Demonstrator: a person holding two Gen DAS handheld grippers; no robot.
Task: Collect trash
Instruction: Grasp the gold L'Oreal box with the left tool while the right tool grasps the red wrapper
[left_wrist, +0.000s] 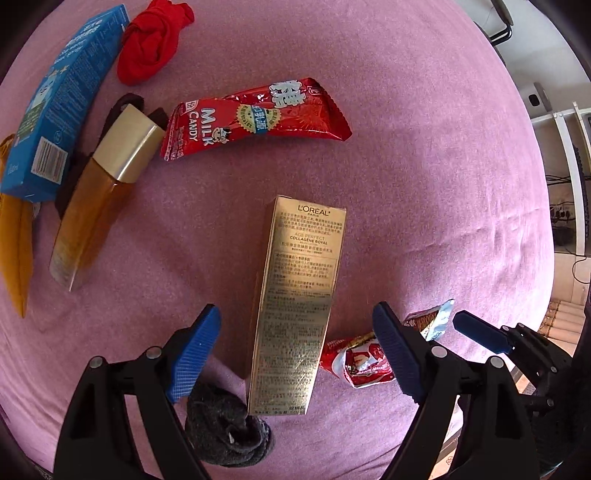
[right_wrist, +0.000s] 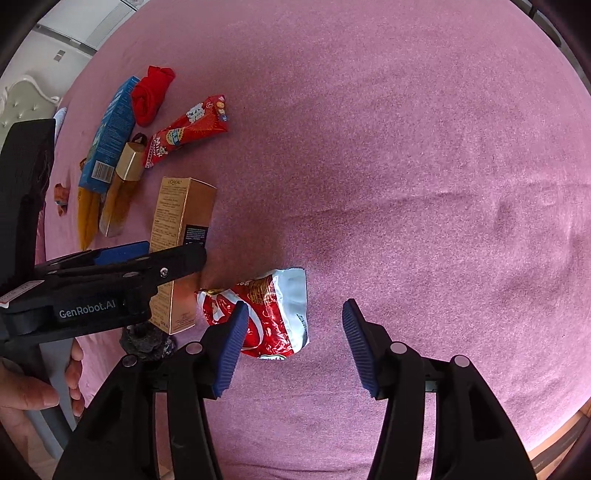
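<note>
A gold L'Oreal box (left_wrist: 295, 306) lies on the pink cloth (left_wrist: 424, 166) between the fingers of my open left gripper (left_wrist: 299, 350), which hangs above it; the box also shows in the right wrist view (right_wrist: 181, 236). A crumpled red and white snack wrapper (right_wrist: 273, 314) lies under my open right gripper (right_wrist: 293, 347), by its left finger; it also shows in the left wrist view (left_wrist: 362, 362). A red milk candy bag (left_wrist: 255, 118) lies farther back.
A blue carton (left_wrist: 62, 99), an amber bottle with a gold cap (left_wrist: 103, 199), a red sock (left_wrist: 151, 40), a dark grey sock (left_wrist: 229, 432) and a yellow cloth (left_wrist: 14, 251) lie at the left. The cloth's edge runs along the right.
</note>
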